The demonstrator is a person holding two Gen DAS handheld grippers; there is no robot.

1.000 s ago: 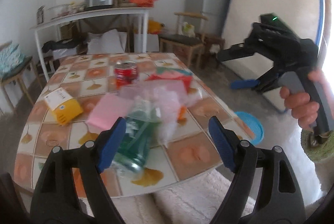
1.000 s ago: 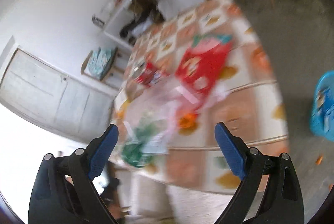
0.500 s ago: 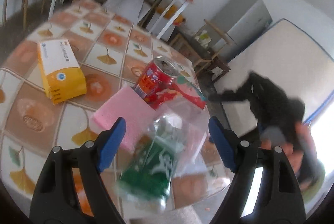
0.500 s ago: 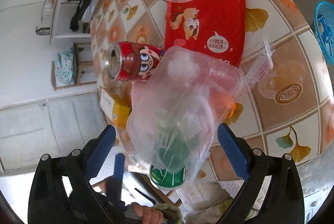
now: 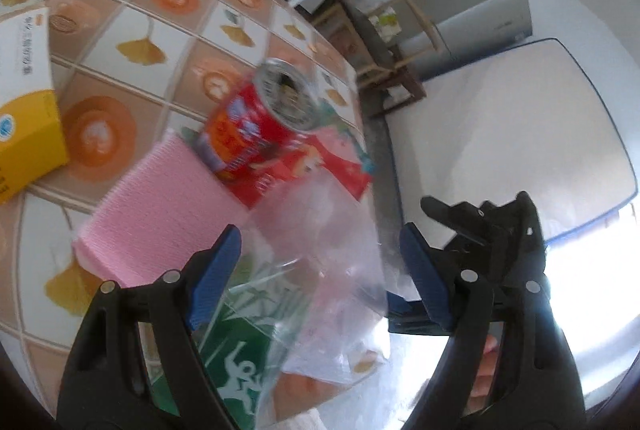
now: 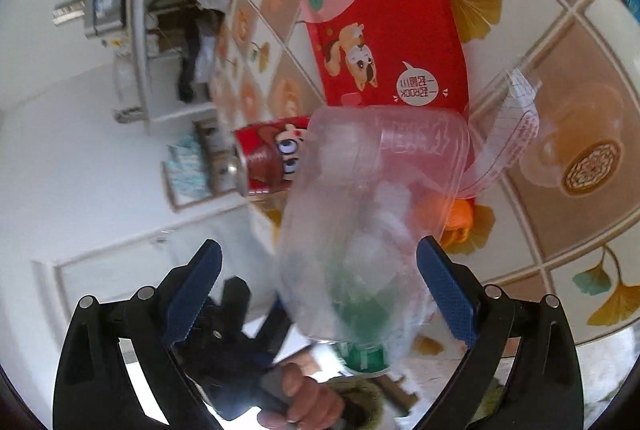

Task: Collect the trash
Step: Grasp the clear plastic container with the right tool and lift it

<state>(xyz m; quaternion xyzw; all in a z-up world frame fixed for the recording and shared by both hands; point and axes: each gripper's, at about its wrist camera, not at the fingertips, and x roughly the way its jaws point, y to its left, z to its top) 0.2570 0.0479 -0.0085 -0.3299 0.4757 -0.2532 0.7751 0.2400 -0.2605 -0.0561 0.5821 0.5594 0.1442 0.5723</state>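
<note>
green can (image 5: pixel 236 362) blurred behind clear plastic box (image 6: pixel 372 213), base cropped

Bench (image 5: pixel 132 9): cream and terracotta check, yellow ginkgo leaves, orange discs. Can (image 5: pixel 260 125) red, silver top, cartoon eyes on side. Snack packet (image 6: pixel 392 41) red, pink and teal end, cartoon dog, white speech bubble. Cloth (image 5: pixel 160 205) pink, ribbed. Box (image 5: pixel 28 93) white over yellow. Green can (image 5: pixel 236 350), white figure print, inside clear plastic container (image 6: pixel 372 213). Hand-held gripper pads (image 5: pixel 216 270) blue, arms black.
</note>
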